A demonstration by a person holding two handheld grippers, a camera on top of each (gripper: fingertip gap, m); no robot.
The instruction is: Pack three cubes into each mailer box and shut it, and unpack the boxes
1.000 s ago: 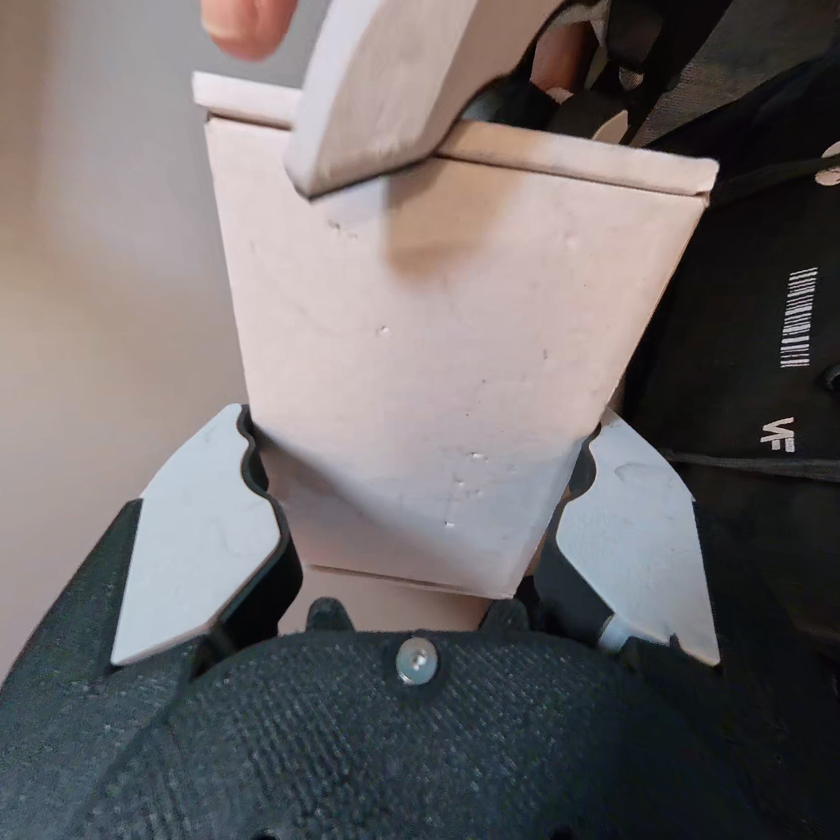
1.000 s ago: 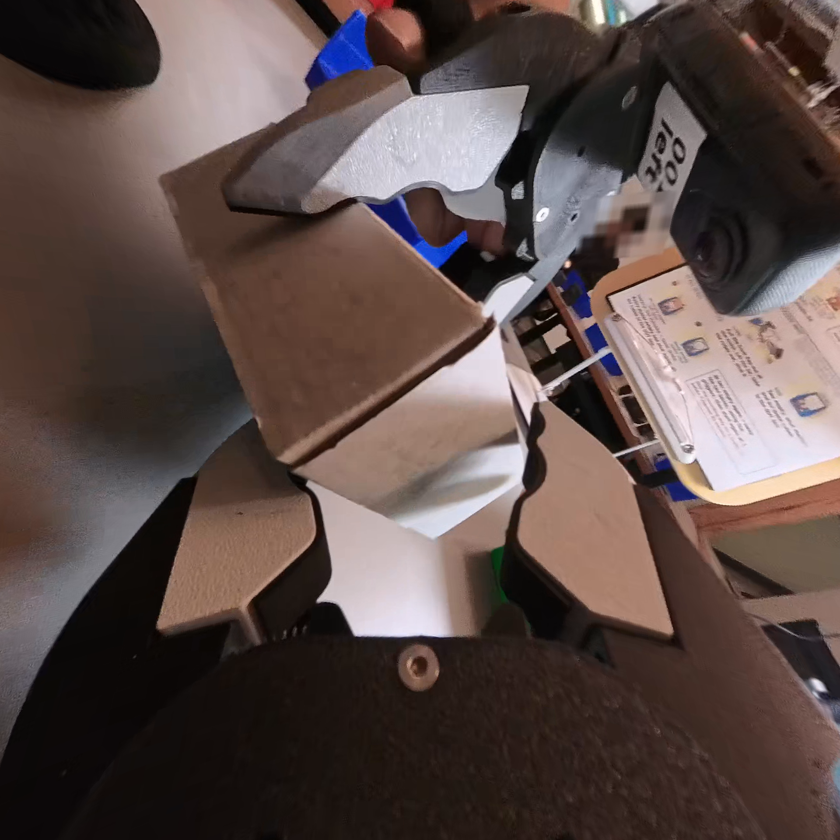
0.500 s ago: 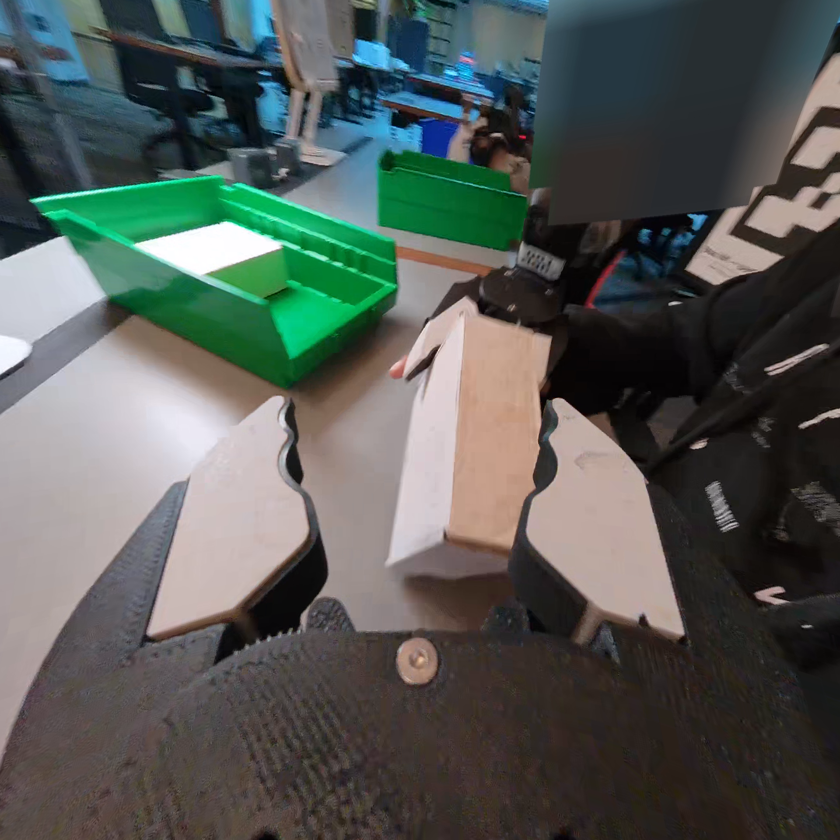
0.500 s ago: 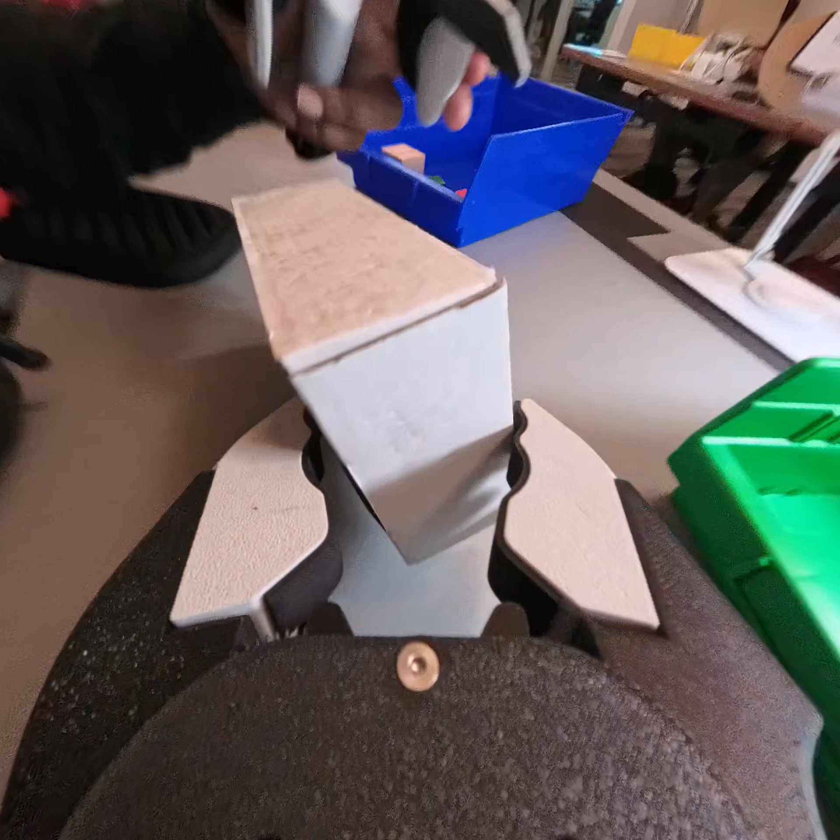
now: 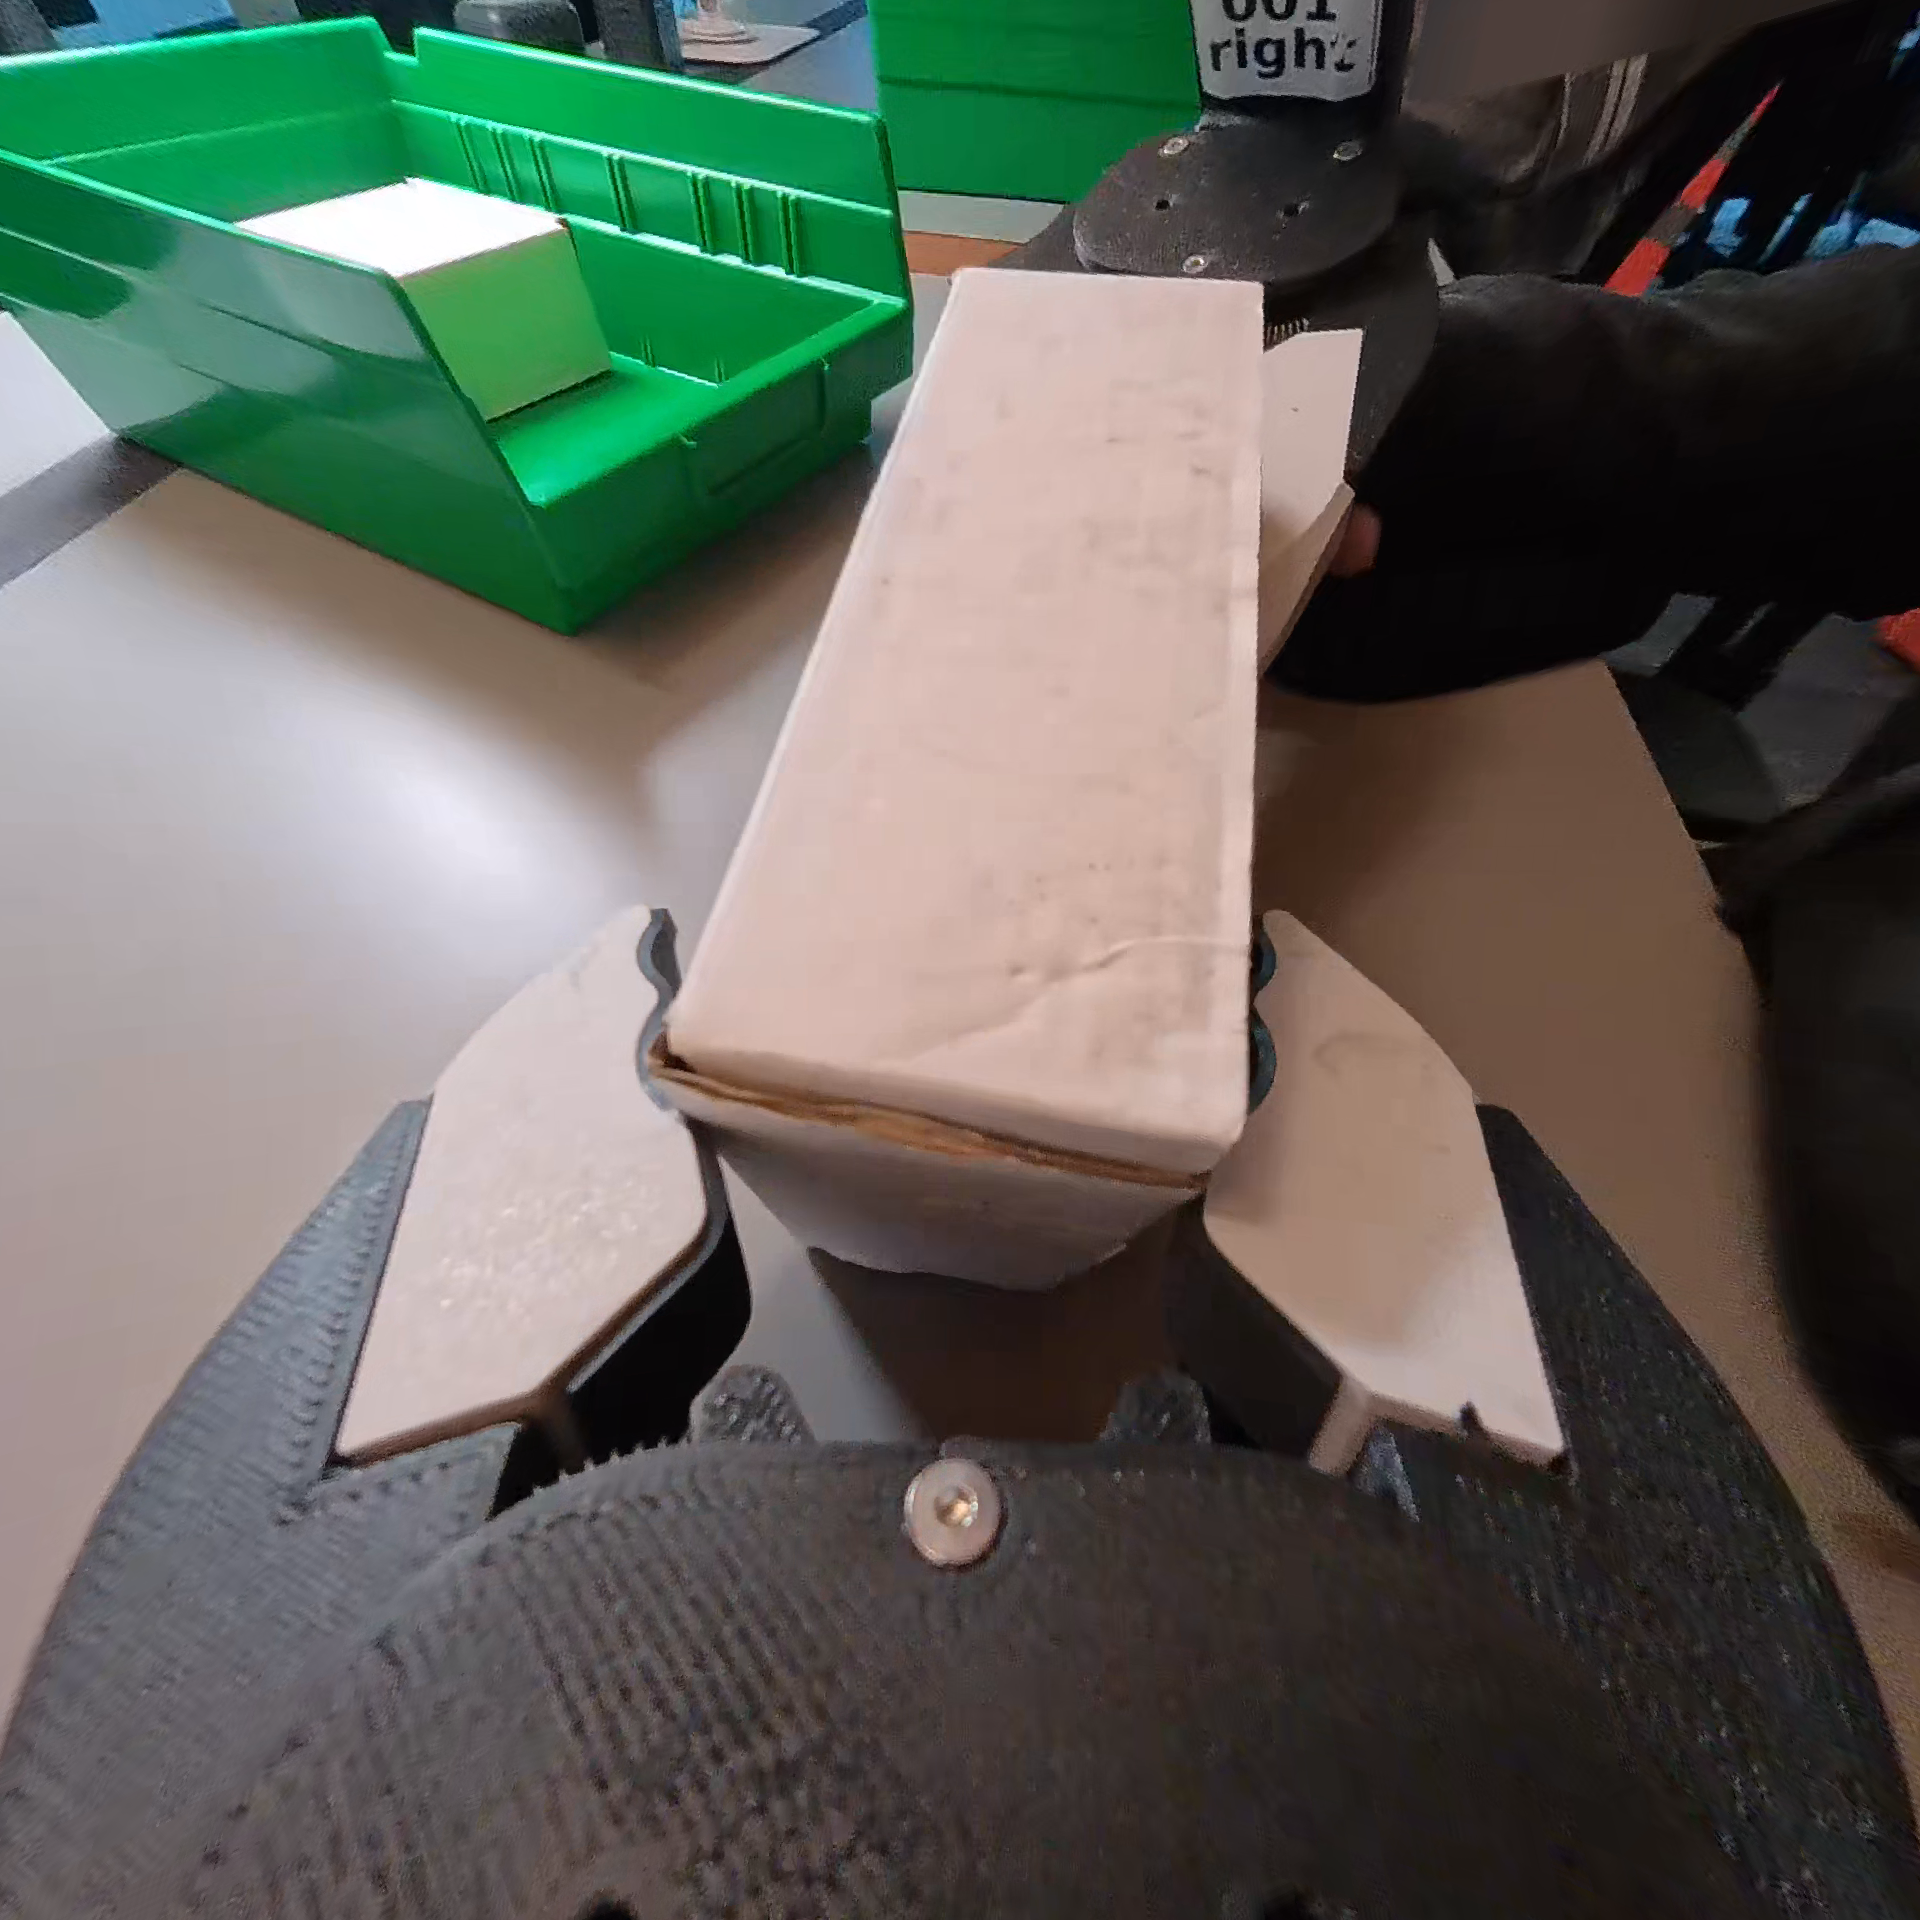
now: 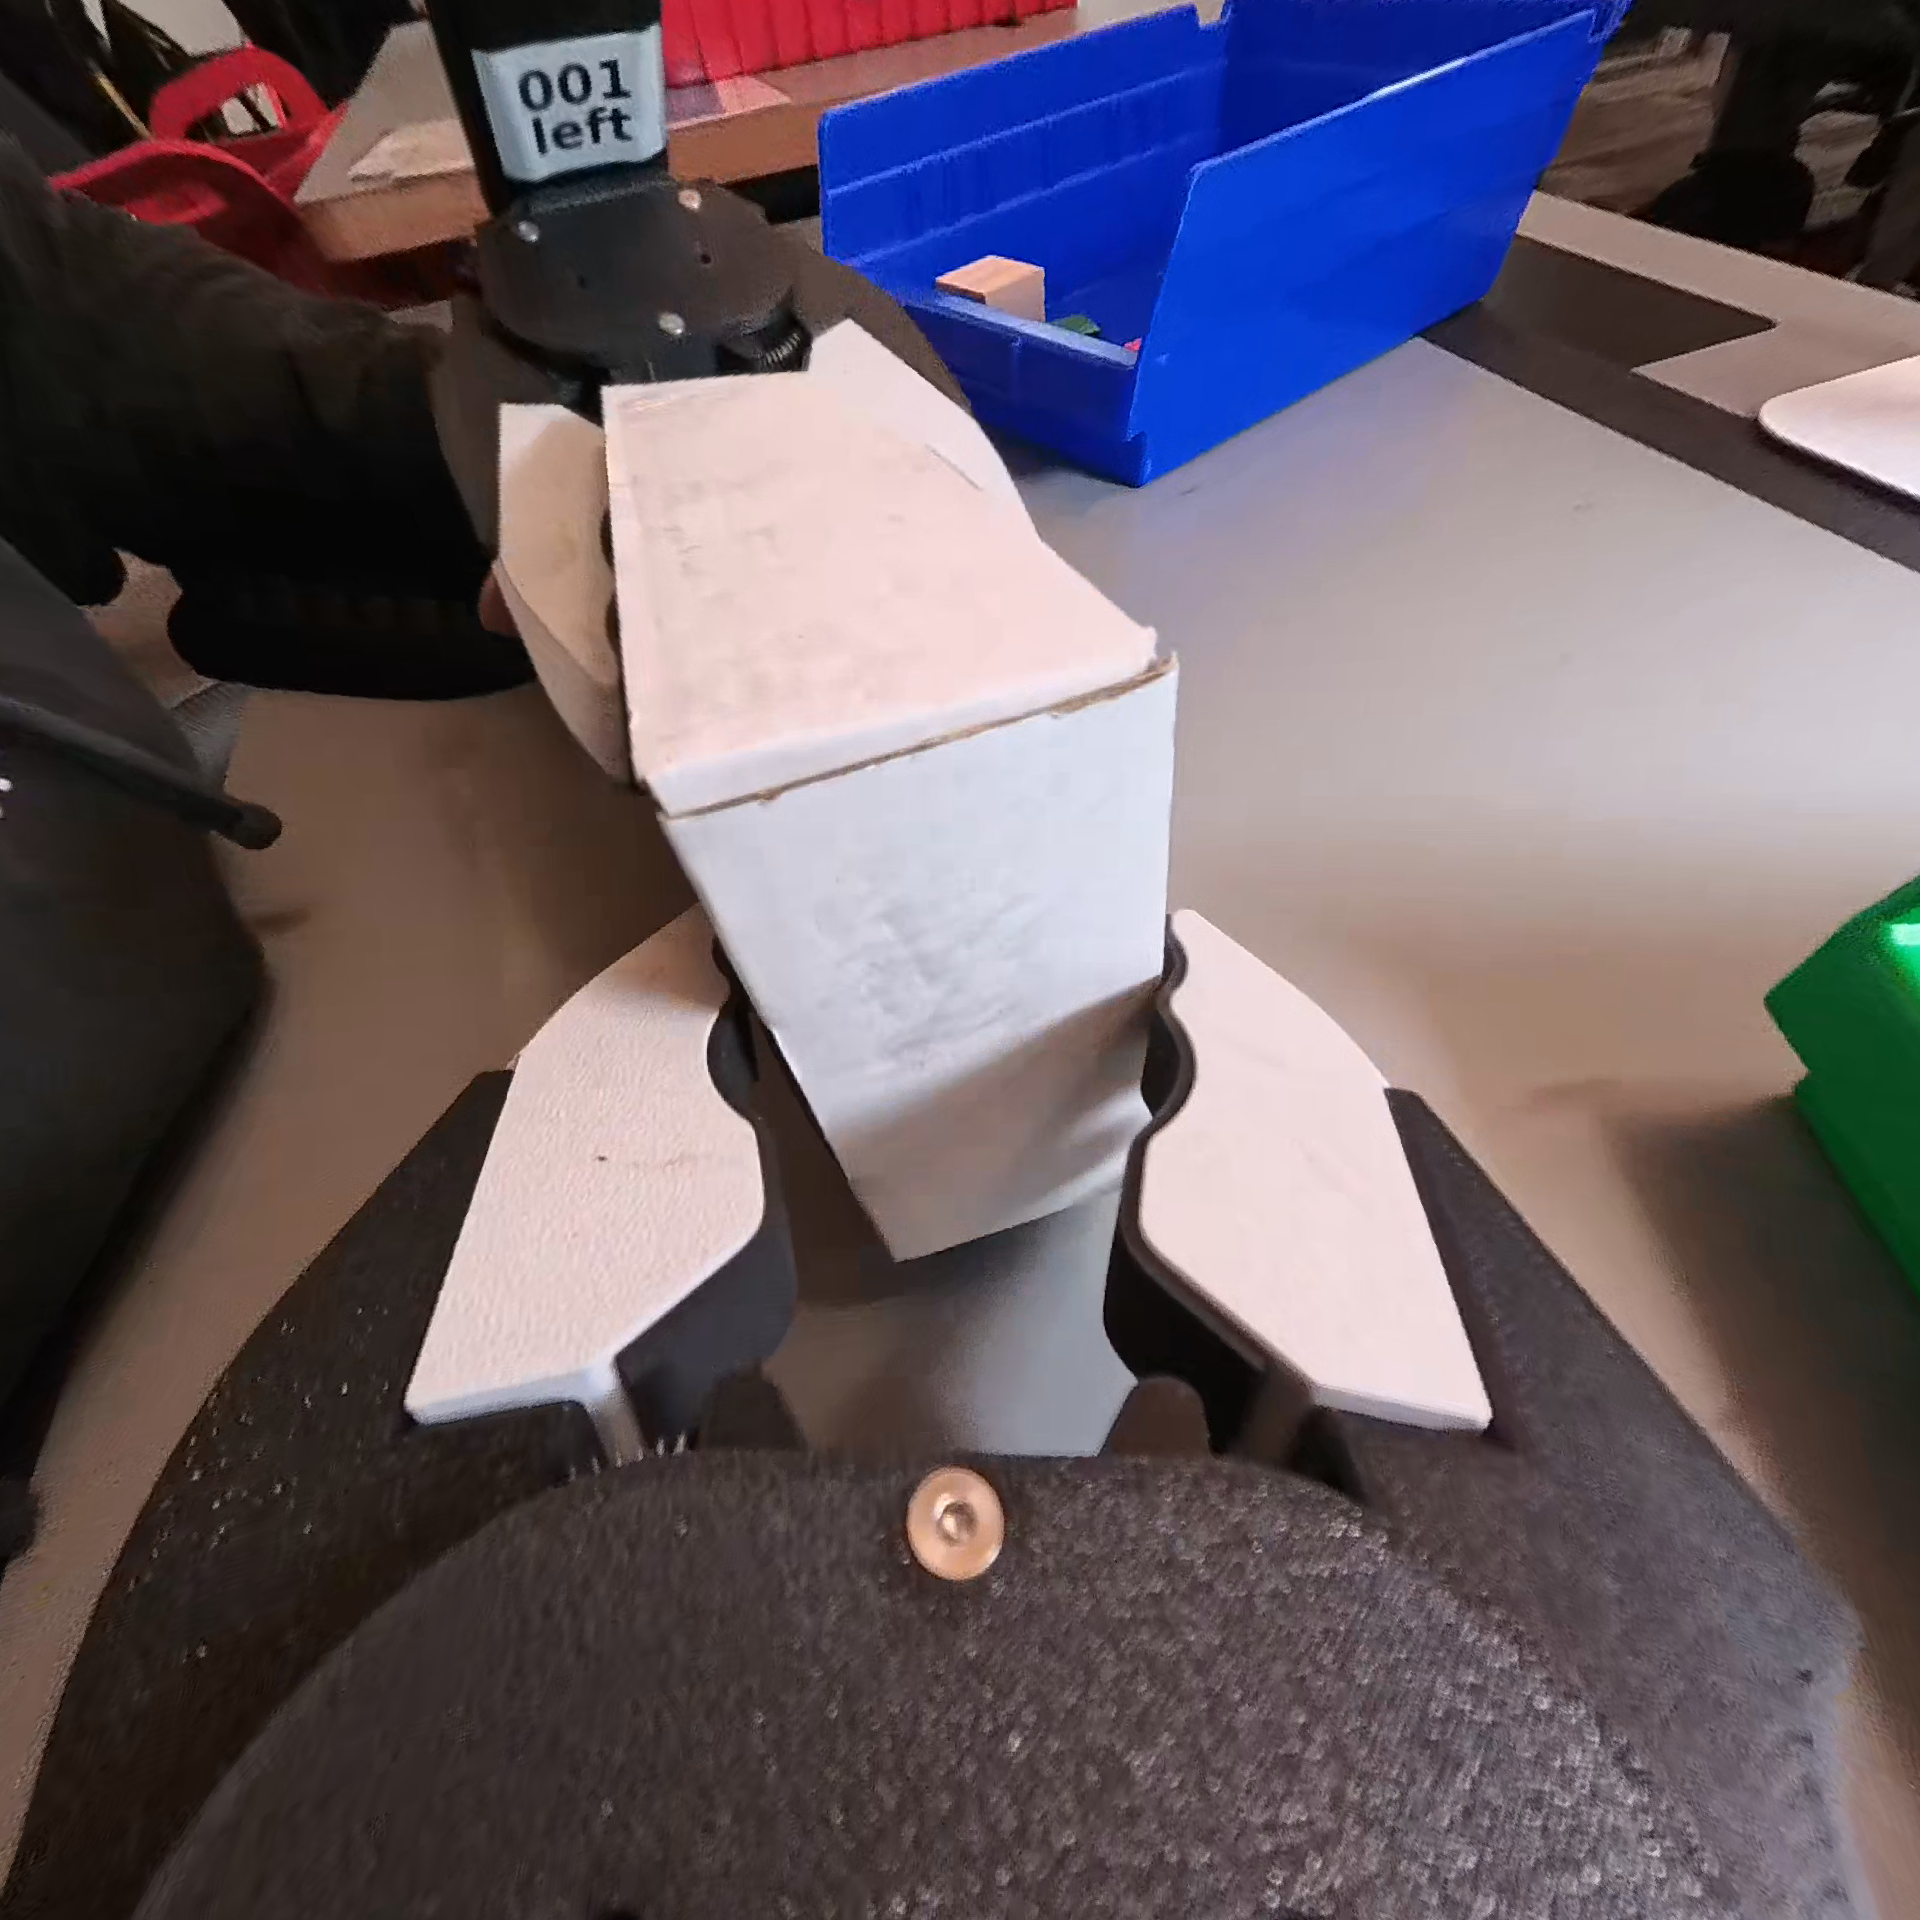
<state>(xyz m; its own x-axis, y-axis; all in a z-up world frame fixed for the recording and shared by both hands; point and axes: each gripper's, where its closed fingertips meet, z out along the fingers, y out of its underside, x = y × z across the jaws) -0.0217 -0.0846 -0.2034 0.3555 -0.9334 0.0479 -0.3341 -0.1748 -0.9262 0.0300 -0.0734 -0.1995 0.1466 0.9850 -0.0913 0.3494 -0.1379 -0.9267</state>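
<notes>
A shut white mailer box (image 5: 1018, 665) hangs level a little above the tan table, held at both ends. My left gripper (image 5: 956, 1003) is shut on the box's near end in the left wrist view. My right gripper (image 6: 945, 997) is shut on the other end of the box (image 6: 831, 582). One right finger (image 5: 1311, 416) shows at the box's far end in the left wrist view. One left finger (image 6: 551, 551) shows at its far end in the right wrist view. A tan cube (image 6: 992, 286) and other cubes lie in a blue bin (image 6: 1299, 260).
A green bin (image 5: 343, 416) stands at the back left of the table with another white box (image 5: 436, 244) in it; its corner also shows in the right wrist view (image 6: 1860, 1049). A second green bin (image 5: 1029, 94) stands farther back. The person's black sleeves flank the box. From my left tips it is roughly 30 cm to the tan cube (image 6: 992, 286); from my right, 40 cm.
Half a second ago my left gripper was open and clear of the box, which only my right gripper held. Now the left is shut on the free end and the box lies level.
</notes>
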